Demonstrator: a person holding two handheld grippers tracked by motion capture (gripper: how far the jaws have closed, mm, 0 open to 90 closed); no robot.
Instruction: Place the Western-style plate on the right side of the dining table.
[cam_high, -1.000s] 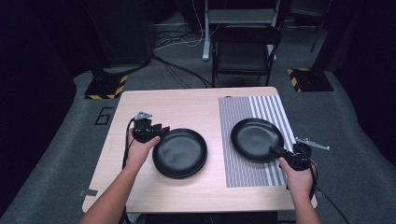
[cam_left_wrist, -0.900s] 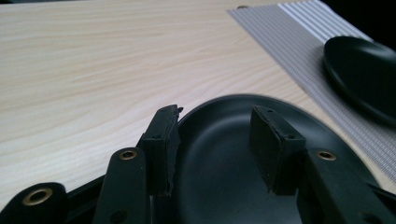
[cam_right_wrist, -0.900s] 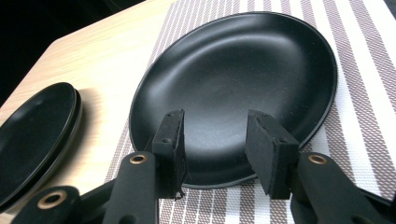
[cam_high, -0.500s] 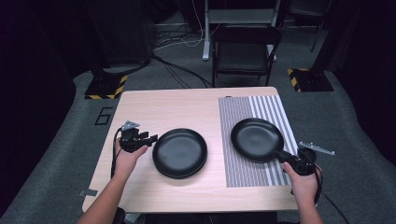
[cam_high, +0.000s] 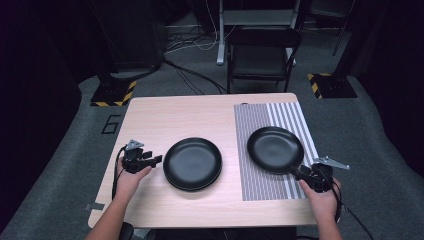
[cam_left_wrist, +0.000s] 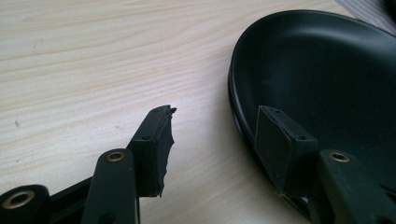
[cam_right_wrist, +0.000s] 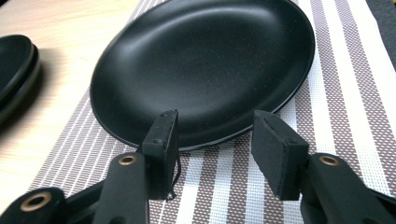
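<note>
A stack of two black plates (cam_high: 192, 163) rests on the wooden table (cam_high: 165, 120). My left gripper (cam_high: 157, 160) lies just left of the stack, and its jaws have just been opening. In the left gripper view the left gripper (cam_left_wrist: 217, 126) stands open, one jaw over the wood and the other over the stack's (cam_left_wrist: 322, 70) rim, touching nothing. A single black plate (cam_high: 275, 149) sits on the striped placemat (cam_high: 260, 185). My right gripper (cam_high: 297, 171) is at its near right rim. The right gripper's (cam_right_wrist: 217, 128) jaws have just been opening, with the plate's (cam_right_wrist: 205, 65) edge at their tips, not pressed.
A black folding chair (cam_high: 260, 50) stands behind the table's far edge. Cables cross the grey floor, and bases marked with yellow and black tape (cam_high: 112, 92) sit at both far corners. Bare wood lies ahead of the plates.
My left gripper has drawn back from the stack's upper left rim, moving left and toward the person. Both grippers' jaws stand wider. The right hand has barely moved.
</note>
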